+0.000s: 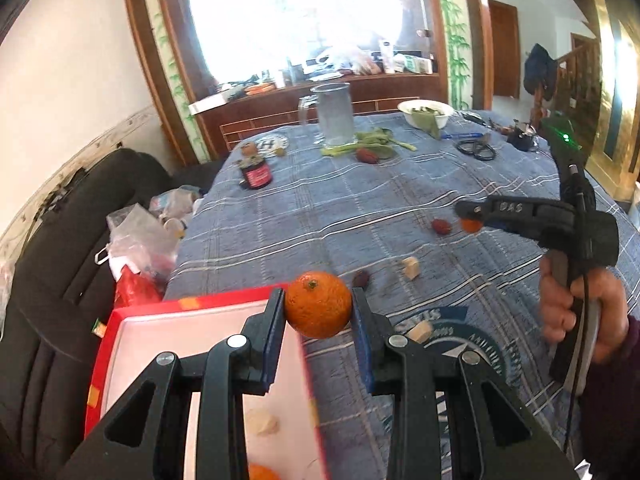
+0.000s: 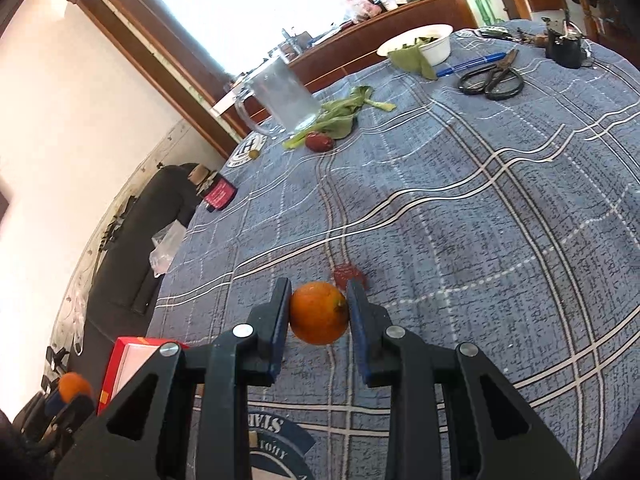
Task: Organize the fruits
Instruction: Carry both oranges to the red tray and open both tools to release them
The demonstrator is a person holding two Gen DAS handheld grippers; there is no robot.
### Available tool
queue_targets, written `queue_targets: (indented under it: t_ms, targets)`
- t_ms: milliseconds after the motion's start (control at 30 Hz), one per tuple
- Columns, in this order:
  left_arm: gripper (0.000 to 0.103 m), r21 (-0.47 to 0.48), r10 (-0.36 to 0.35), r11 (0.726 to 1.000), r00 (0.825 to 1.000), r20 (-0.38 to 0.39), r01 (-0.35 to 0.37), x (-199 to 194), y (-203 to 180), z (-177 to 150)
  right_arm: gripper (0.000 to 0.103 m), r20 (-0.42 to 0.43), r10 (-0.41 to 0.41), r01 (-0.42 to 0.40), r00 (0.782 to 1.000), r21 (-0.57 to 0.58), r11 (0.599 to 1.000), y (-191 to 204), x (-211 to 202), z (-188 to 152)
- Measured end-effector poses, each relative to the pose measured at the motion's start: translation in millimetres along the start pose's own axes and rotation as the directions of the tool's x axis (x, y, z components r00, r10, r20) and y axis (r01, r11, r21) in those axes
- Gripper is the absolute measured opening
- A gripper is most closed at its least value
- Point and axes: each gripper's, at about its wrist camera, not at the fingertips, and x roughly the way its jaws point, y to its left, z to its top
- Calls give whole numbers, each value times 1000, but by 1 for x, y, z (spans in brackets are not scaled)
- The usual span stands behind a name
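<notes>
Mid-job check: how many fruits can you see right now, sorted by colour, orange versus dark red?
Oranges: 3, two gripped, one in the red box
Dark red fruits: 3, all on the tablecloth
Total: 6

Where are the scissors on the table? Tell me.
The scissors lie at the far right of the blue plaid tablecloth, beside the blue pen and just right of the white bowl.

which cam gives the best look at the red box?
Left wrist: the red box sits right below the left gripper, white interior open to view. Right wrist catches only one corner of it behind its own gripper.
</notes>
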Motion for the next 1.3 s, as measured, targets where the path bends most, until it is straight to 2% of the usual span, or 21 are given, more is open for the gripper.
queue_targets:
  t_ms: [333,533,700,900,1000,1100,1300]
  targets:
    - [31,-119,94,988,995,-17,-95,-21,73,-36,31,45,-27,25,999,49,998,-15,-5,1]
    - [31,-186,186,963,981,-59,-194,-30,121,-63,31,-11,36,-35,999,86,996,-7,0,-10]
    - [31,-223,205,948,972,-117,-227,-20,149,-83,31,-76,156,-156,985,4,988,53,-3,-35]
    - [31,-203,167,960,977,-135,-193,-5,147,-89,31,-208,248,-285,946,-169,944,148,10,-77]
    - [31,-167,136,973,978,-159,-162,5,136,-95,31,-273,231,-299,934,-246,922,183,25,-98]
    - [31,-154,111,978,979,-172,-138,8,129,-100,31,-317,195,-290,928,-286,913,200,40,-115]
    - [32,-156,132,974,971,-201,-165,13,135,-109,32,-382,112,-247,917,-326,913,214,65,-130]
